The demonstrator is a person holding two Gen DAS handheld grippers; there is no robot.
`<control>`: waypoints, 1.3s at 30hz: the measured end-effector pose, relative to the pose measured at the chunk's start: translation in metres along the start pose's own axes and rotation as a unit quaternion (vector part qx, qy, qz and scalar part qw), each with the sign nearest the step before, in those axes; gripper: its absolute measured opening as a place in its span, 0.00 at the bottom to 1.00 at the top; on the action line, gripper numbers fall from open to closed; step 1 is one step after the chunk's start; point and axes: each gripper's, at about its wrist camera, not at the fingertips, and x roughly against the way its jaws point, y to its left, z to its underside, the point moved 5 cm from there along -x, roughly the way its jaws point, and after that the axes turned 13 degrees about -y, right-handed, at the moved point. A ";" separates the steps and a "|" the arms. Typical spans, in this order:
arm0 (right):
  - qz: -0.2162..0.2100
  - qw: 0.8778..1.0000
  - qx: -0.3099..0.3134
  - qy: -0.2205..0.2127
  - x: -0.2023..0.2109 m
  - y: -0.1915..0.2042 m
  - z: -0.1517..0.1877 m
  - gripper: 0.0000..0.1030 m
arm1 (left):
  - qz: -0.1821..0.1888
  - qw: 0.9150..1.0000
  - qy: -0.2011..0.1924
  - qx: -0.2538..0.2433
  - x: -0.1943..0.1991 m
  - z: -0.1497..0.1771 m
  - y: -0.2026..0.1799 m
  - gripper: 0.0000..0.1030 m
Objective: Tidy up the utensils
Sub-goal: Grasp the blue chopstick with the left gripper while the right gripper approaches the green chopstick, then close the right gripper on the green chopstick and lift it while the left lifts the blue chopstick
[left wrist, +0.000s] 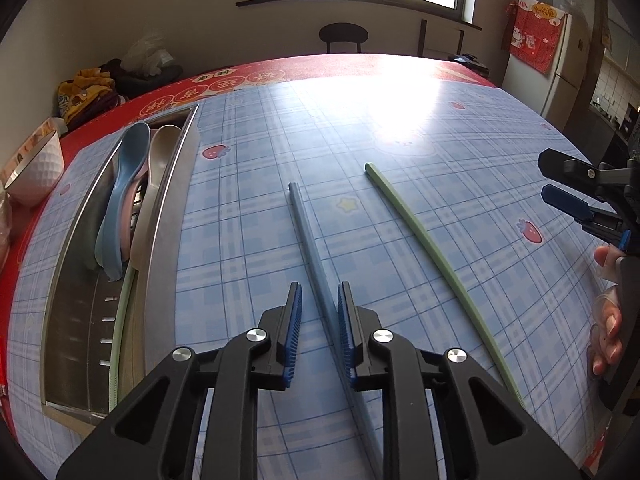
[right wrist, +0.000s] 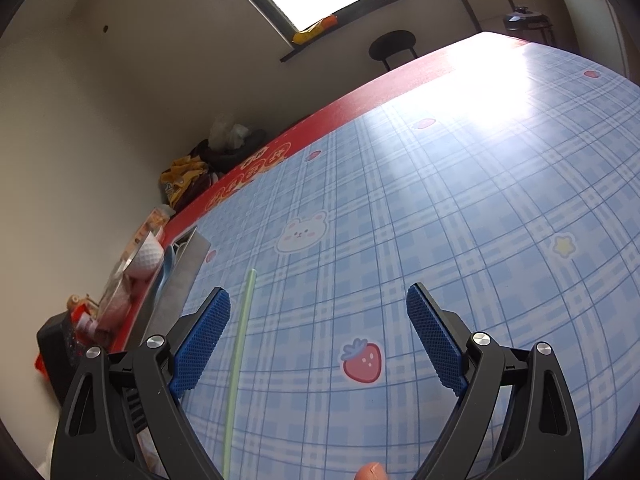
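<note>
left tool (left wrist: pixel 319 312) pinching blue chopstick (left wrist: pixel 310 236) mid-worktop (left wrist: pixel 440 120) | green chopstick (left wrist: pixel 424 248) just right of it | right tool (right wrist: pixel 318 336) spread, holding nothing | tray (left wrist: pixel 168 248) at left edge

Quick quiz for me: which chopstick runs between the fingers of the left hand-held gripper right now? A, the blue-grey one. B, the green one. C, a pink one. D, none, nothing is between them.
A: in the left wrist view the blue-grey chopstick runs between the pads of the left hand-held gripper, while the green chopstick lies apart on the tablecloth to the side.
</note>
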 end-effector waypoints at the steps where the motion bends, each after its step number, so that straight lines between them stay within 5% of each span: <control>1: 0.000 1.000 0.005 0.005 -0.001 0.002 0.002 0.84 | 0.003 1.000 -0.001 -0.001 0.001 0.001 -0.001 0.09; 15: 0.033 0.992 0.103 0.065 -0.023 0.033 0.021 0.84 | 0.037 0.995 -0.053 0.080 0.020 -0.004 0.025 0.06; 24: 0.048 0.959 0.253 0.118 -0.035 0.081 0.051 0.83 | 0.057 0.986 -0.091 0.127 0.036 -0.006 0.037 0.06; 34: 0.038 0.947 0.275 0.163 -0.056 0.104 0.071 0.47 | 0.067 0.982 -0.104 0.141 0.042 -0.007 0.039 0.06; 39: 0.026 0.944 0.284 0.168 -0.057 0.108 0.074 0.21 | 0.070 0.982 -0.104 0.140 0.042 -0.007 0.040 0.06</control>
